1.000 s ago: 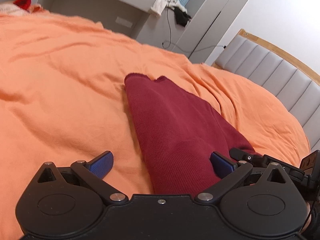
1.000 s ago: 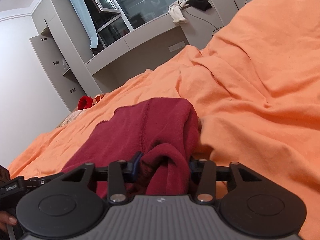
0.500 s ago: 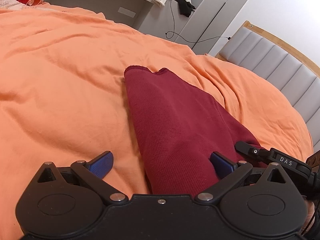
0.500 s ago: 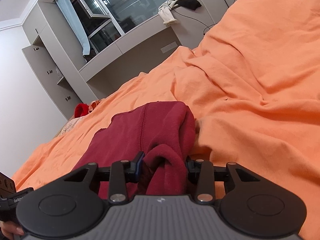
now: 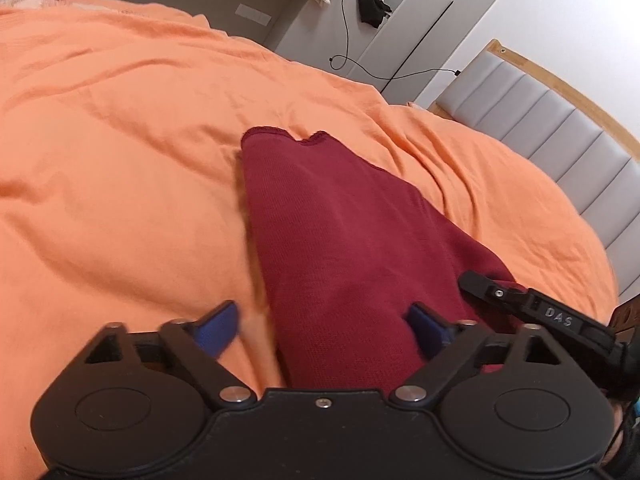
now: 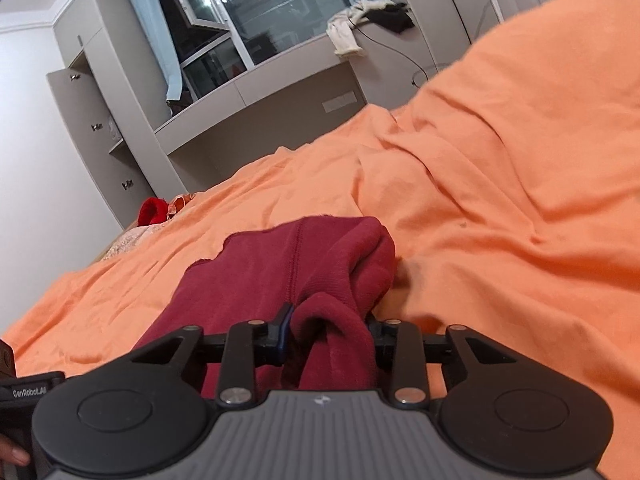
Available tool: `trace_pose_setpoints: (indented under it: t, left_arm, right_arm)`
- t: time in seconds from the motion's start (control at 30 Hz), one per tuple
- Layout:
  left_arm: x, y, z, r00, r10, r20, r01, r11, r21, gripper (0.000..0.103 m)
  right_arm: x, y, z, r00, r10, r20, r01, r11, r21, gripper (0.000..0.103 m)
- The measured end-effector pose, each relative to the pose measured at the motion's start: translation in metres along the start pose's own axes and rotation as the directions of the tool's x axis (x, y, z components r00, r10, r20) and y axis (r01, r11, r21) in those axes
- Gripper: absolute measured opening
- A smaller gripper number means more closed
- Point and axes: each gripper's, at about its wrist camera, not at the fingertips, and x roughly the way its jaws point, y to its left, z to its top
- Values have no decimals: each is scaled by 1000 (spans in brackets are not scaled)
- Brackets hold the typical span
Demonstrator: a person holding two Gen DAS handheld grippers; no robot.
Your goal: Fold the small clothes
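Observation:
A dark red knit garment (image 5: 332, 240) lies folded lengthwise on the orange bedcover (image 5: 120, 168), running away from me. My left gripper (image 5: 324, 326) is open, its blue pads straddling the garment's near end. My right gripper (image 6: 326, 330) is shut on a bunched fold of the same garment (image 6: 280, 264) at its near end, held just above the bedcover (image 6: 500, 240). The right gripper also shows at the lower right of the left wrist view (image 5: 532, 308).
A padded grey headboard (image 5: 560, 136) stands at the right. A grey window ledge (image 6: 256, 92) with loose clothes (image 6: 348, 32) and a cable runs behind the bed. Red and pink clothes (image 6: 152, 212) lie at the bed's far corner. Grey cabinets (image 6: 100, 128) stand at the left.
The right gripper has lifted and pulled the bunched end of the garment slightly toward me. The left gripper has tilted and shifted a little, staying open over the garment.

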Motion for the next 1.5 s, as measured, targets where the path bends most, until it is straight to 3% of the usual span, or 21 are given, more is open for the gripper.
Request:
trace_pose_setpoints:
  t: [0.2,0.33,0.47,0.63,0.77,0.87,0.93,1.03,1.1,1.2,1.33,1.4,1.5]
  left_arm:
    - [-3,-7,6,1000,5,-2,-5,1000,2,39]
    - [-15,-16,11,999,24,49,-27,998,61,30]
    - [-32,-25,19,986,88,144,-111,980,162,27]
    - [-65,-15,36,944,168,283,-231,951,204,26]
    - [-92,0,48,882,251,398,-351,915,200,26]
    - [-103,12,54,833,316,454,-440,876,198,26]
    - [-102,24,56,830,358,426,-463,869,172,27]
    - [-97,40,58,859,396,326,-456,881,130,27]
    - [-95,49,57,865,410,288,-456,883,112,30]
    - [-97,53,53,855,429,291,-479,869,126,40]
    - [-98,48,48,843,447,300,-500,856,132,46]
    - [-95,47,44,836,457,304,-512,849,130,62]
    - [-86,42,34,816,481,319,-540,832,128,65]
  right_arm:
    - [-4,19,11,998,23,54,-21,999,-36,32]
    - [-10,42,19,992,74,103,-64,993,-102,30]
    - [-5,69,26,984,122,131,-99,980,-170,28]
    - [16,102,36,971,185,153,-152,967,-206,27]
    - [46,130,40,955,249,160,-218,958,-187,27]
    - [74,149,37,955,264,134,-237,953,-187,27]
    - [91,155,34,962,253,99,-233,956,-180,27]
    - [110,153,27,977,213,31,-204,964,-169,27]
    - [117,146,21,984,176,7,-173,972,-158,28]
    - [122,133,15,987,159,-30,-162,977,-139,34]
    - [121,128,9,990,136,-46,-141,978,-155,44]
    - [117,128,9,991,127,-39,-131,979,-158,49]
    - [107,127,6,993,117,-33,-121,977,-177,56]
